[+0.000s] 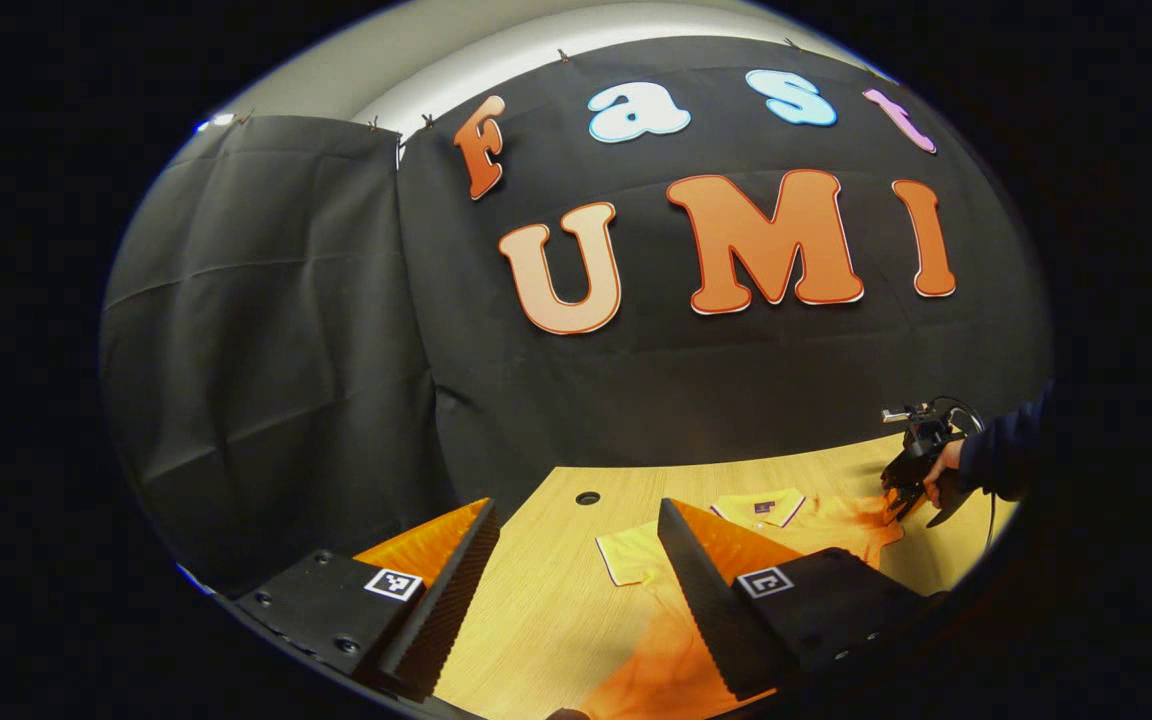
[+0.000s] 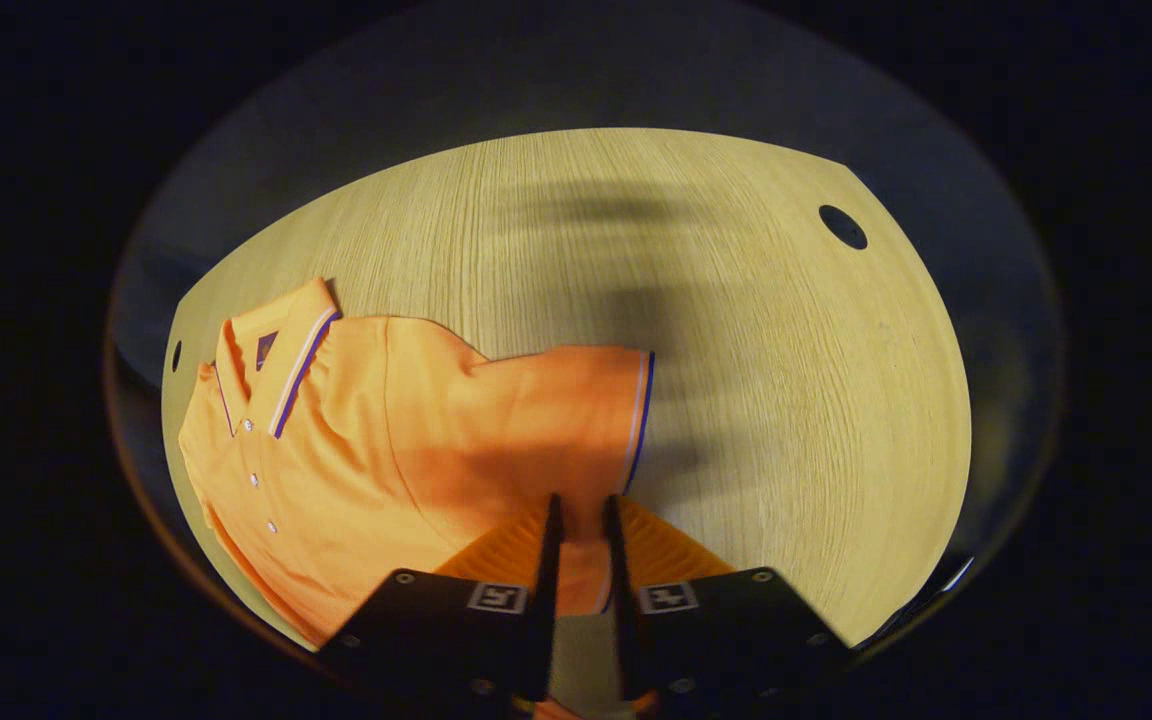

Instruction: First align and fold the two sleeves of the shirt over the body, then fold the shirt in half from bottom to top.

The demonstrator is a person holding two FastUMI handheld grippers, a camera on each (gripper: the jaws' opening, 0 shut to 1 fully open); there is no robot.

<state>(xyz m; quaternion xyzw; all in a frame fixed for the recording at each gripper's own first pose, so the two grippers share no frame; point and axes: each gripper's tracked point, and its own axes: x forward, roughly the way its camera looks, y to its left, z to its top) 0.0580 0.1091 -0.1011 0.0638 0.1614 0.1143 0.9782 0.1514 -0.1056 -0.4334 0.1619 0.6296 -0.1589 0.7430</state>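
Orange polo shirt [image 2: 356, 450] flat on desk [image 2: 736, 350]. Right claw [image 2: 576, 515] nearly closed, pinching sleeve [image 2: 576, 400] (striped cuff). Left claw [image 1: 576, 560] wide open, empty.

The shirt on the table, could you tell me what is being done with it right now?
A person is folding an orange shirt laid flat on a wooden table, with a gripper in each hand. The right gripper is nearly closed around the edge of one sleeve, which still lies spread outward. The left gripper hangs open above the shirt's other side, holding nothing. No fold is done yet.
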